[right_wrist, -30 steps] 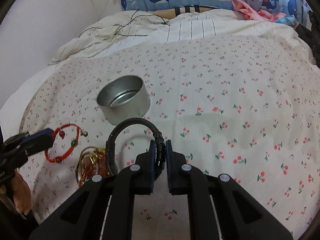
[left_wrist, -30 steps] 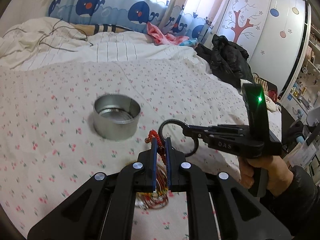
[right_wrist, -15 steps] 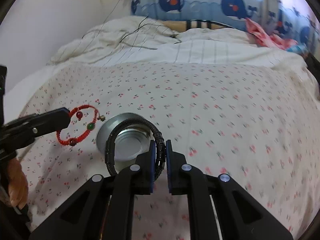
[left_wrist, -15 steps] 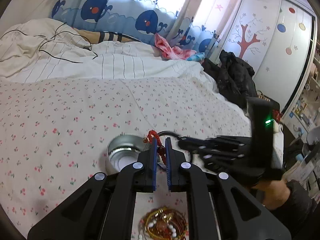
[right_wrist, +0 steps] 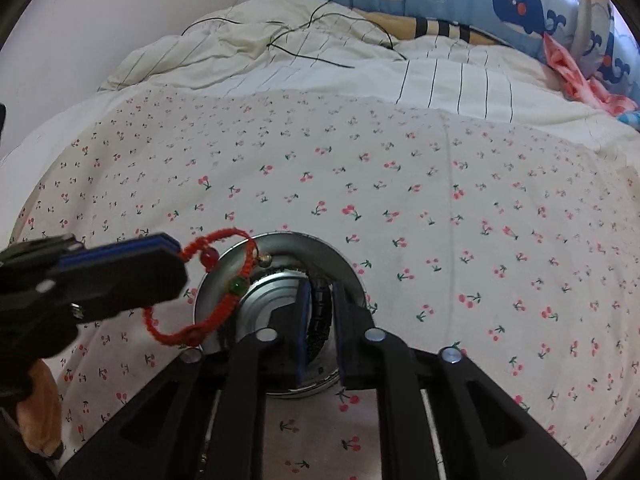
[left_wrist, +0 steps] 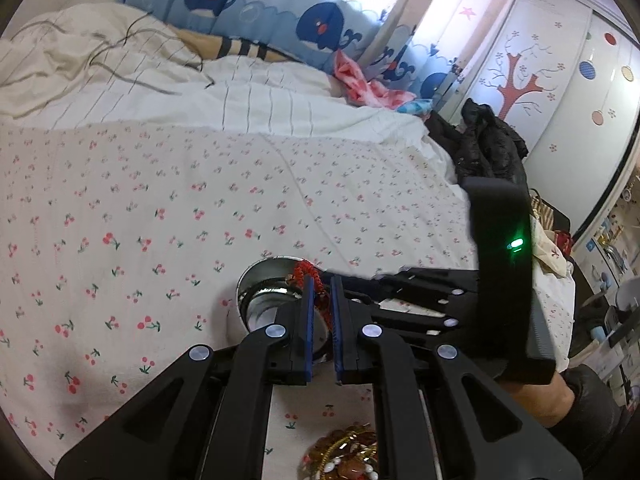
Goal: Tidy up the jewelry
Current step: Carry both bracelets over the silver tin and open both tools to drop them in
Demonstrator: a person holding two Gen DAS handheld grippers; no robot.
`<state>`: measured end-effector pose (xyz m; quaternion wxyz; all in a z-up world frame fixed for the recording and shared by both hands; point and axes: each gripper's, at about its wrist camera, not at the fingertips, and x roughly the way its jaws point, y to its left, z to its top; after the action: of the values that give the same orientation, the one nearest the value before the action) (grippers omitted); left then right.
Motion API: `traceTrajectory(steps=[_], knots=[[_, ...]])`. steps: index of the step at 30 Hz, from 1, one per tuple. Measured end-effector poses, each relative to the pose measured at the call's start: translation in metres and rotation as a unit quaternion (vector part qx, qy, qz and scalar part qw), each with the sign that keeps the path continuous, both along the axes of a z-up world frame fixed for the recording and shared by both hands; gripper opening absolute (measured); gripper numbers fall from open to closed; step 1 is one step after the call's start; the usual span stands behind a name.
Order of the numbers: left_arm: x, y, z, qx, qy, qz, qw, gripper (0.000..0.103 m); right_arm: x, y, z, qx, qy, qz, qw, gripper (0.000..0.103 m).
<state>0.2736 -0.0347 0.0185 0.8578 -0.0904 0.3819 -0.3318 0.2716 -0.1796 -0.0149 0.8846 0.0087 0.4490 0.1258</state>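
Red cord bracelet (right_wrist: 224, 284) hangs over the tin's (right_wrist: 344, 264) rim, pinched in the left gripper (left_wrist: 320, 304). The right gripper (right_wrist: 320, 312), jaws just parting, straddles the black bracelet (right_wrist: 320, 320) inside the tin.

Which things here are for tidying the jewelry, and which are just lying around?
For the job:
- round metal tin
- red cord bracelet
- black bracelet
- gold bead jewelry pile

Just lying about:
- black jacket
- pink cloth
- black cable

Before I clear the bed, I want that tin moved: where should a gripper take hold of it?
Take the metal tin by its thin upright rim, from above, one finger inside and one outside. Its mouth faces up; choose the far wall, away from the red bracelet.
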Motion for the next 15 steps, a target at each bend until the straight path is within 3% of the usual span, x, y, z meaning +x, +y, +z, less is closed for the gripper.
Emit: traceTrajectory(steps=[7,10,15], knots=[[0.011,-0.015,-0.03,0.045,0.047,0.003,0.9978,0.007,-0.027,-0.027,0.023,0.012,-0.028,-0.037,0.999,0.049],[0.013,-0.021,-0.034,0.065,0.063,0.003,0.9959,0.013,-0.049,-0.042,0.027,0.03,-0.027,-0.053,0.998,0.056],[0.0,-0.014,-0.012,0.097,0.019,0.025,0.9948,0.054,-0.092,-0.051,0.009,0.073,0.01,-0.043,0.996,0.056]])
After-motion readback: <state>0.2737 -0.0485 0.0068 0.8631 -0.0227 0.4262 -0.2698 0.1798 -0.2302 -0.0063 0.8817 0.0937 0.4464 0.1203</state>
